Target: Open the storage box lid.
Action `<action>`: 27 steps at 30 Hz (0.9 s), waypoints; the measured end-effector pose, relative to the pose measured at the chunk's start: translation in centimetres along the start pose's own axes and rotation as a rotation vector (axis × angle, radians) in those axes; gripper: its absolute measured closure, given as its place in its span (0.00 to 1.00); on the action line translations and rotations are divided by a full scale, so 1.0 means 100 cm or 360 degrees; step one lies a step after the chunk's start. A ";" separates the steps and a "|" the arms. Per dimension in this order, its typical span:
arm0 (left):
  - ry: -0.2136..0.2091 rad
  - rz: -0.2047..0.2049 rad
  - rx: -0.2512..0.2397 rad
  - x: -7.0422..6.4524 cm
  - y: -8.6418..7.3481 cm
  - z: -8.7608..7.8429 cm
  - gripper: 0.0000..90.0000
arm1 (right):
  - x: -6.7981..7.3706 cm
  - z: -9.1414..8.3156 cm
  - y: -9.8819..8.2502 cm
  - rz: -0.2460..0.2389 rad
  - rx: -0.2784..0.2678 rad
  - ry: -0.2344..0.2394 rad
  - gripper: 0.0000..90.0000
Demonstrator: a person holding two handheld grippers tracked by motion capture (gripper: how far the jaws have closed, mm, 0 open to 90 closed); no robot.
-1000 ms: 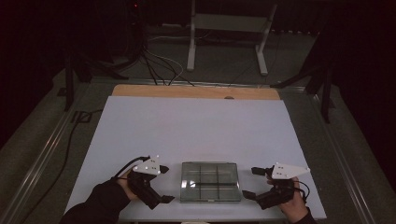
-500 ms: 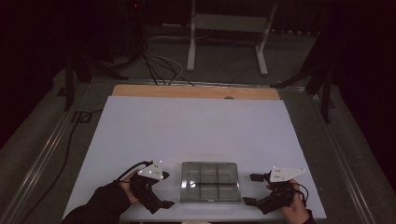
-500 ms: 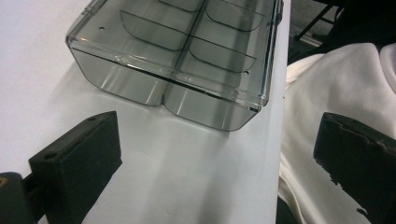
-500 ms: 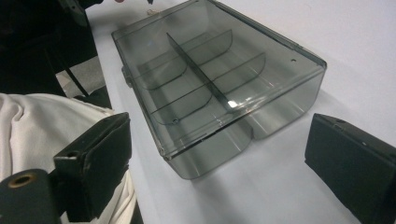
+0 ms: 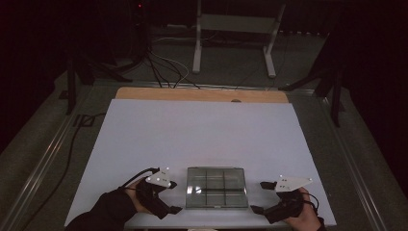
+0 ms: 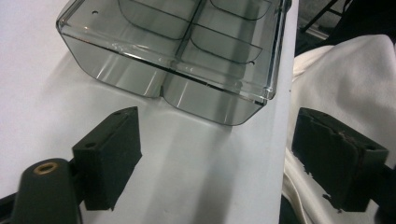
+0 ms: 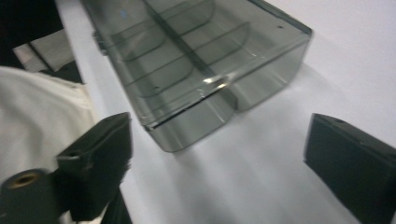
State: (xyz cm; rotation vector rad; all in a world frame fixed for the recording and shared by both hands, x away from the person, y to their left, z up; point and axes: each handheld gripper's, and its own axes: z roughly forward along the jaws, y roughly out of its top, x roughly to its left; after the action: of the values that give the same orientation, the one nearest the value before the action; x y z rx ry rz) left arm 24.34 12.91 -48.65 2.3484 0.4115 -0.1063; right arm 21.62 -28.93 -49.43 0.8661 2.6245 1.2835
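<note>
Tool on your left (image 5: 175, 197) sits just off the left side of the clear compartment box (image 5: 216, 186), jaws released with nothing but bare white worktop (image 5: 202, 134) between them, though they have just been closing a little. Your right tool (image 5: 256, 197) mirrors it off the box's right side, also released and empty, its jaws just easing in too. That box lies closed and flat at the near edge of the worktop, so you're bracketing it from both sides, probably to steady it while you work the lid.
</note>
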 end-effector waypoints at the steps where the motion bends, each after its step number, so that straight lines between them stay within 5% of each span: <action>1: -0.0001 0.0002 0.0001 -0.001 0.000 0.000 0.20 | 0.000 0.000 -0.001 0.0003 0.0011 -0.0017 0.14; 5: -0.0007 -0.0007 0.0010 0.000 -0.001 0.002 0.30 | 0.000 -0.004 -0.003 -0.0030 0.0017 -0.0058 0.34; 13: 0.0000 0.0026 0.0064 -0.003 -0.002 0.006 0.45 | 0.007 -0.001 -0.004 -0.0101 0.0105 0.0029 0.84; 16: -0.0008 0.0041 0.0082 -0.003 -0.002 0.007 0.58 | 0.008 0.001 -0.004 -0.0102 0.0139 0.0060 0.97; 23: -0.0066 0.0086 0.0176 -0.001 -0.003 0.012 0.92 | 0.012 0.006 -0.004 -0.0086 0.0184 0.0115 1.00; 27: -0.0090 0.0086 0.0209 0.000 -0.001 0.015 1.00 | 0.013 0.009 -0.004 -0.0085 0.0207 0.0139 1.00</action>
State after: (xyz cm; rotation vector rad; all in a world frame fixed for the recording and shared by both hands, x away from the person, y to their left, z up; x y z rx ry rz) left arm 24.37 11.98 -49.80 2.4772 0.3215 -0.1785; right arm 20.65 -27.83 -50.09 0.7676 2.8054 1.1753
